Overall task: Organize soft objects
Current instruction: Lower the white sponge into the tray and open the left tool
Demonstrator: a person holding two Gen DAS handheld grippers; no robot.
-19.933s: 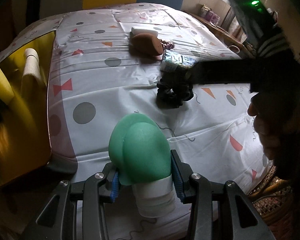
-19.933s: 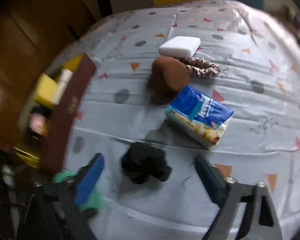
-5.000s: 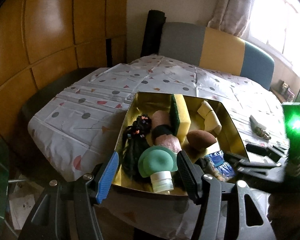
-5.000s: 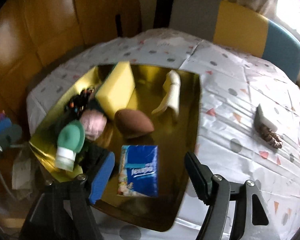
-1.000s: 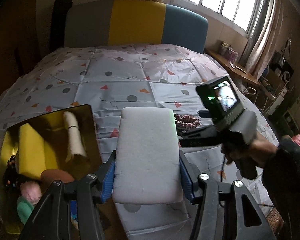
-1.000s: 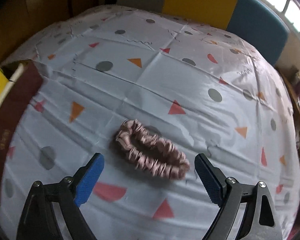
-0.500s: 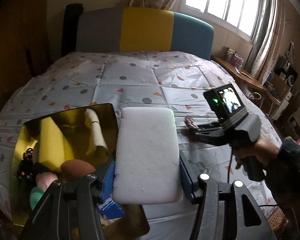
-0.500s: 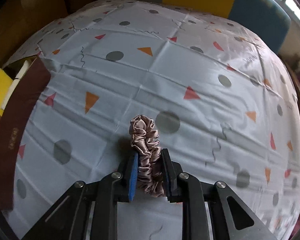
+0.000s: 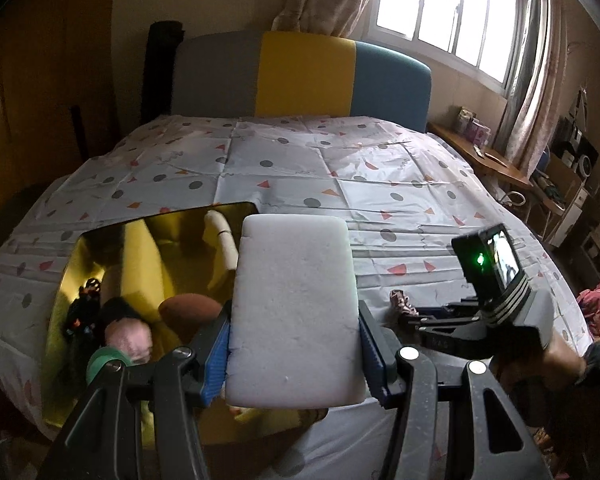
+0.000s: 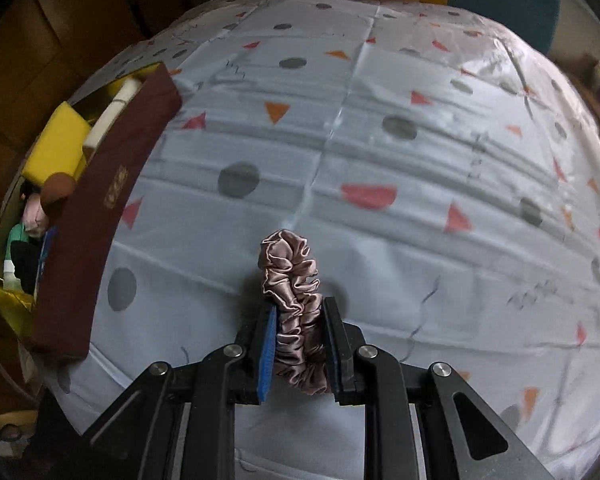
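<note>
I have the white sponge block (image 9: 294, 312) clamped in my left gripper (image 9: 294, 354), the blue pads pressing its two long sides. It is a thick rounded rectangle with a fine, grainy foam surface and soft corners, held up over the near right corner of the gold-lined box (image 9: 72, 264).

My right gripper (image 10: 300, 346) has just been closing and now pinches the pink satin scrunchie (image 10: 294, 300) between its jaws. The scrunchie is glossy, tightly gathered fabric, squeezed into a tall narrow loop that sticks up past the fingertips, above the tablecloth (image 10: 400, 240). In the left wrist view I see that same right gripper (image 9: 414, 314) from the side with the scrunchie end poking out, and the person's hand (image 9: 556, 354) behind it.

Inside the box, the mirror-like gold walls throw reflections. It holds a yellow sponge (image 9: 142, 256), a cream rolled cloth (image 9: 222, 236), a brown egg-shaped puff (image 9: 190, 308), a fuzzy pink ball (image 9: 130, 338), a green-capped squeeze bottle (image 9: 102, 362) and a black hair tie with small beads (image 9: 84, 308).

From the right wrist view the box's outer wall (image 10: 100, 216) is matte maroon with a small gold emblem printed on it; I cannot read it.

The tablecloth is shiny, creased plastic, pale grey with grey dots, orange and red triangles and squiggles.
</note>
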